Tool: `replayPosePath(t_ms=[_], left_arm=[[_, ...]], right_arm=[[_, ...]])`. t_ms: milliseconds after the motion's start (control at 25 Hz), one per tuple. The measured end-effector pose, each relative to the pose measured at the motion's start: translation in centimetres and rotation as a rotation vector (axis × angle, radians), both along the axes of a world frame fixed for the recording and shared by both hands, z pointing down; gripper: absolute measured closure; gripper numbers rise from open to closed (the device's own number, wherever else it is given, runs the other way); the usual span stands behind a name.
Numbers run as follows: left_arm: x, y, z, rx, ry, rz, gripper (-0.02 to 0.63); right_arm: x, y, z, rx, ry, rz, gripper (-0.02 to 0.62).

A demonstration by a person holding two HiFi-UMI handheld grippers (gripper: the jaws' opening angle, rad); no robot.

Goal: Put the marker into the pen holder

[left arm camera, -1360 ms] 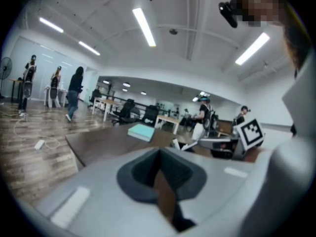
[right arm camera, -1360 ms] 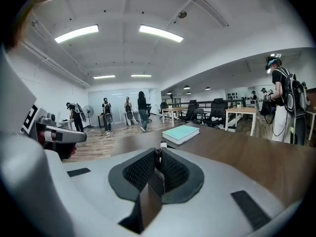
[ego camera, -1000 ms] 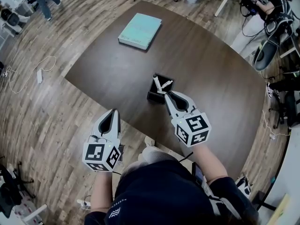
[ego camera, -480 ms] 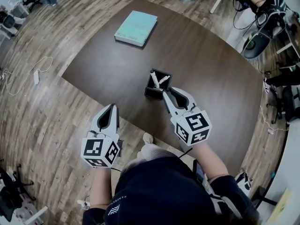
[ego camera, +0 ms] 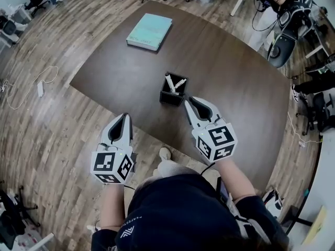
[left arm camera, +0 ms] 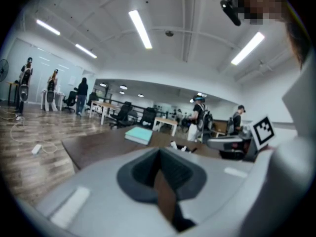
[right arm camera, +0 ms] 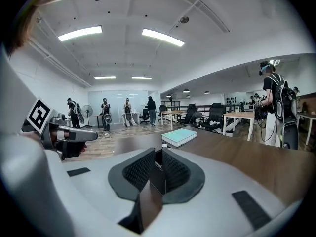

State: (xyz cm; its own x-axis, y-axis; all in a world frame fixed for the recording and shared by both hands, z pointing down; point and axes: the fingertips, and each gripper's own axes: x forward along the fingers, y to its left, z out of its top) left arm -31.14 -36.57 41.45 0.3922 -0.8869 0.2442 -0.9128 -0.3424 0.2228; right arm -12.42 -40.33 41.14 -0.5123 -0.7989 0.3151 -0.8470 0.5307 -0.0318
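Dark table point(ego camera: 235, 82): one teal book point(ego camera: 149, 31) lies flat near the far edge. Wood floor point(ego camera: 47, 129): white power strip point(ego camera: 40, 88) with cable, left of table.

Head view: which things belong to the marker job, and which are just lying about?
Job:
- pen holder
- two markers standing in it
- right gripper, open beside the holder

Lying about:
- book, well beyond the holder
- power strip, off to the left
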Motion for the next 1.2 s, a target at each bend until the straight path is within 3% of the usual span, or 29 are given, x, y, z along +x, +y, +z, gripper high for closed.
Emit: replayPosePath(t_ms=[1200], left_arm=[[-1.6,4.3,-1.7,0.047,-0.033,-0.056,0.601]], right_arm=[[-1.7,4.8,-1.3,0.029,0.012,-0.050,0.595]])
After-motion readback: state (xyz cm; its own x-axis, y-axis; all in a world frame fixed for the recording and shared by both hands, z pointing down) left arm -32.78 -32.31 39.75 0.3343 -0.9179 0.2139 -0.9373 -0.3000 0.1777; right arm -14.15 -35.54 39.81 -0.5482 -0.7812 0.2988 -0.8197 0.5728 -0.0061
